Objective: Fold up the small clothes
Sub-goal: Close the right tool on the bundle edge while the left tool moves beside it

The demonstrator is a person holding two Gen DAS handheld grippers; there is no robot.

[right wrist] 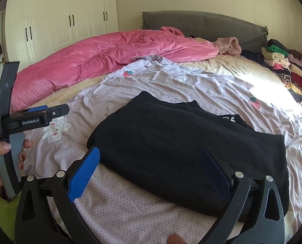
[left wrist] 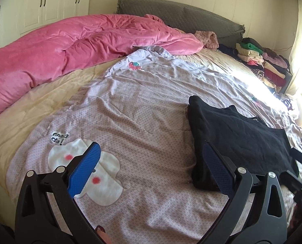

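A folded black garment (right wrist: 183, 154) lies on the lilac sheet (left wrist: 142, 109) of the bed. The right gripper (right wrist: 151, 170) hovers over its near edge, jaws spread wide and empty. The left gripper (left wrist: 153, 170) is likewise spread apart, holding nothing, just left of the garment.

The left wrist camera is looking forward and down, low and close over the wrinkled lilac patterned bedsheet (left wrist: 142, 105), with the folded black knit garment (left wrist: 238, 140) lying at its right side. The right wrist camera is facing the same way, having this garment (right wrist: 187, 148) near its centre. Both views are sharing the rumpled pink plush duvet (left wrist: 79, 46) (right wrist: 110, 55) and the grey quilted headboard (left wrist: 183, 18) (right wrist: 204, 24) behind
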